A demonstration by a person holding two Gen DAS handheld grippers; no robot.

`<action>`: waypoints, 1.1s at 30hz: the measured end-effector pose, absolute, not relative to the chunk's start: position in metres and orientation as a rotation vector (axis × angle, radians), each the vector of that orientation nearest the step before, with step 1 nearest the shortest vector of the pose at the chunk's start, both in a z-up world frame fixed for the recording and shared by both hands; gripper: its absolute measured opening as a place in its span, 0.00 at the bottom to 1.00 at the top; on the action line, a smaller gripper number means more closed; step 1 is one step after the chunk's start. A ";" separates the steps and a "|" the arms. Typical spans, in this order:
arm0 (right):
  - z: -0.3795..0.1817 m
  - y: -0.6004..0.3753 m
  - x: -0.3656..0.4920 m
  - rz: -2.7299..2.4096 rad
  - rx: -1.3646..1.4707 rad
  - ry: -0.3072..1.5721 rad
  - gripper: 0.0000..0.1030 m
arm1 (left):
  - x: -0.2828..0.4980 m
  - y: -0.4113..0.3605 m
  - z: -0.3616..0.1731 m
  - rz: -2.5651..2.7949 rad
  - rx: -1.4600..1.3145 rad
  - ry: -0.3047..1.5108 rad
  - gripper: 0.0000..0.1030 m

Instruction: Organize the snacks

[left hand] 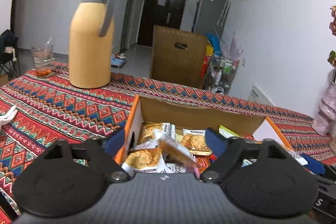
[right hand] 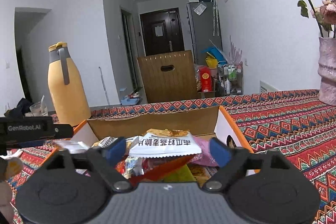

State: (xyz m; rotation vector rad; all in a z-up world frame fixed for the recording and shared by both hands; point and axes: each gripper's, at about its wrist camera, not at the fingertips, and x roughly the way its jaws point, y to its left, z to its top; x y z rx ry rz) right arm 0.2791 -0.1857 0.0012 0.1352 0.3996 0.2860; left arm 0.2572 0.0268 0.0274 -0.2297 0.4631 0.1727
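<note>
An open cardboard box with orange edges [left hand: 195, 112] sits on the patterned tablecloth and holds several snack packets. My left gripper [left hand: 163, 141] is open above the box's left part, and a blurred orange-brown packet [left hand: 178, 150] hangs loose between its blue pads, gripped by neither. Cookie packets [left hand: 145, 159] lie below. In the right wrist view the same box [right hand: 159, 121] is ahead. My right gripper [right hand: 168, 150] is open over it, with a white packet with black print [right hand: 166, 145] lying between the pads, touching neither.
A tall yellow thermos [left hand: 91, 39] and a glass [left hand: 43, 58] stand at the table's far left. A pink vase with dried flowers [right hand: 327, 72] stands at the right. A brown chair back [right hand: 168, 75] is behind the table. The left gripper's body [right hand: 27, 129] shows at the right view's left edge.
</note>
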 end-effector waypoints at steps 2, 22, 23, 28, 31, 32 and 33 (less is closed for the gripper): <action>0.001 -0.188 0.278 0.286 0.145 0.401 0.98 | 0.255 0.028 0.029 0.184 -0.237 0.450 1.00; 0.029 -0.198 0.253 0.263 0.155 0.340 1.00 | 0.222 0.020 0.059 0.175 -0.210 0.374 1.00; 0.031 -0.200 0.248 0.262 0.152 0.332 1.00 | 0.217 0.020 0.061 0.174 -0.205 0.369 1.00; 0.042 -0.206 0.219 0.269 0.141 0.306 1.00 | 0.186 0.019 0.068 0.142 -0.204 0.348 1.00; 0.044 -0.211 0.198 0.276 0.135 0.295 1.00 | 0.163 0.018 0.071 0.138 -0.202 0.338 1.00; 0.044 -0.212 0.191 0.278 0.136 0.296 1.00 | 0.156 0.017 0.071 0.135 -0.201 0.337 1.00; 0.044 -0.214 0.186 0.279 0.136 0.297 1.00 | 0.148 0.017 0.071 0.130 -0.200 0.338 1.00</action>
